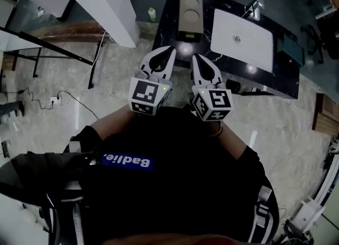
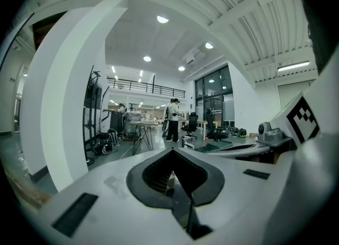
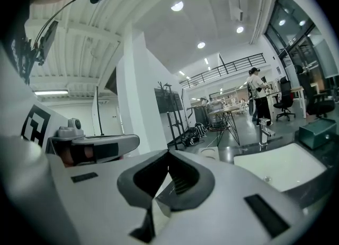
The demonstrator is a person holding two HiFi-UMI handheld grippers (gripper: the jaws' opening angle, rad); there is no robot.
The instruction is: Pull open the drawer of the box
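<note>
The box (image 1: 190,16) is tan with two round recesses on top and stands on the black counter (image 1: 286,66); its near face is dark, and no drawer sticks out. My left gripper (image 1: 170,51) and right gripper (image 1: 195,57) are held side by side near my chest, short of the counter, pointing toward the box. In the left gripper view the left gripper (image 2: 172,151) has its jaws closed together on nothing. In the right gripper view the right gripper (image 3: 168,154) is likewise shut and empty, and the box (image 3: 208,152) peeks just past its tip.
A white sink basin (image 1: 242,38) with a faucet (image 1: 258,6) sits right of the box; the basin (image 3: 280,167) also shows in the right gripper view. A white pillar (image 1: 100,0) rises at the left. People stand far off in the hall (image 2: 173,119).
</note>
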